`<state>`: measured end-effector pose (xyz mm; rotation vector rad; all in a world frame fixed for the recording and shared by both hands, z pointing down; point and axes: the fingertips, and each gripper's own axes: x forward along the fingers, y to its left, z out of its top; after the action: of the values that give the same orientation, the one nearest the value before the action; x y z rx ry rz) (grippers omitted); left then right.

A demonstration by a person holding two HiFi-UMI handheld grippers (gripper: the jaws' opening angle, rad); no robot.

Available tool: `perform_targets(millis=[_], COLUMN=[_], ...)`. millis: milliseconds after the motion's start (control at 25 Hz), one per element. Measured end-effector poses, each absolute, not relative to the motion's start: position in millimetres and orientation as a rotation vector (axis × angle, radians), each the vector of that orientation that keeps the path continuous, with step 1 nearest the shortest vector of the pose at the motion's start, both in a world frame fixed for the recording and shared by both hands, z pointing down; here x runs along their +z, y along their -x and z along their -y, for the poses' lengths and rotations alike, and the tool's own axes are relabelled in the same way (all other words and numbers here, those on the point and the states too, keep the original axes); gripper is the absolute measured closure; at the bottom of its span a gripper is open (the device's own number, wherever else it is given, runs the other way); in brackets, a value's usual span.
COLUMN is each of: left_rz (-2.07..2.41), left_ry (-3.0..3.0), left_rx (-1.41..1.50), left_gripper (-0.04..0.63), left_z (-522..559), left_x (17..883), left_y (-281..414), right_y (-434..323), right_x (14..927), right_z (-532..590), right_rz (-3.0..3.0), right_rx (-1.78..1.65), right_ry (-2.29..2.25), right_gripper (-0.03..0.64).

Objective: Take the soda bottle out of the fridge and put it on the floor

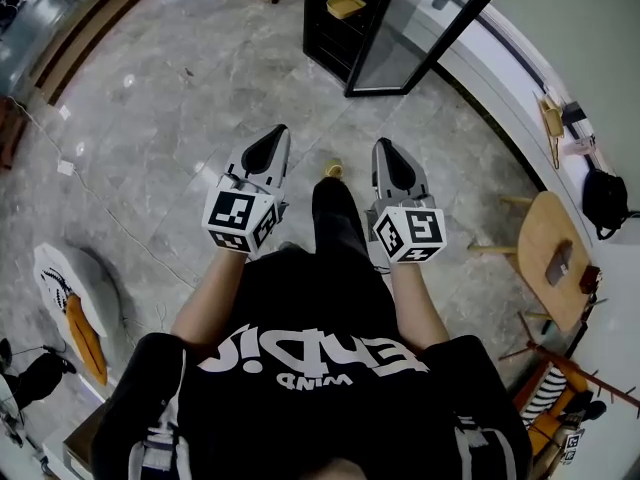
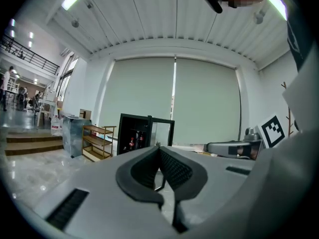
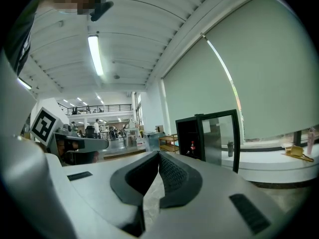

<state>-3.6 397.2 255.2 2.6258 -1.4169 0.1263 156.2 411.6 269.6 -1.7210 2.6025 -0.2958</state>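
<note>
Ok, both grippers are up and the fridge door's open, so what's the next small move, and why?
Probably step forward toward the fridge. Its door already stands open and the soda bottle shows inside, but the left gripper and right gripper, both shut and empty, are well short of it.

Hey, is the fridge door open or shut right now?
Open. The glass door stands swung out from the black fridge, and a bottle shows inside.

Well ahead of left claw and right claw: fridge, door open rightward, soda bottle inside. Rack left of fridge. Chair right of right claw.
</note>
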Motion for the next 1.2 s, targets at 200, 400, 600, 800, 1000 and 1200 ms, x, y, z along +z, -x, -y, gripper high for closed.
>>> perform_targets(millis=[200, 400, 600, 800, 1000, 1200], left_rz=[1.391, 1.383, 1.412, 1.463, 1.516, 1.566], left_ry=[-2.647, -2.644, -2.609, -2.577, -2.558, -2.538], left_rx=[0.119, 0.112, 0.122, 0.115, 0.099, 0.082], left_gripper=[0.589, 0.589, 0.589, 0.589, 0.589, 0.589], left_z=[-342, -285, -218, -155, -100, -56], left_x=[254, 247, 242, 236, 231, 227], left_y=[2, 0, -5, -13, -23, -27], right_y=[-150, -147, -149, -157, -166, -169], right_x=[273, 270, 264, 257, 253, 250], right_z=[-356, -296, -227, -161, -102, -52], right_rz=[-2.606, -2.629, -2.681, -2.714, -2.753, -2.777], right_rx=[-0.293, -0.31, -0.33, -0.333, -0.31, -0.298], right_ry=[1.712, 1.686, 1.643, 1.604, 1.563, 1.526], right_gripper=[0.594, 0.594, 0.594, 0.594, 0.594, 0.594])
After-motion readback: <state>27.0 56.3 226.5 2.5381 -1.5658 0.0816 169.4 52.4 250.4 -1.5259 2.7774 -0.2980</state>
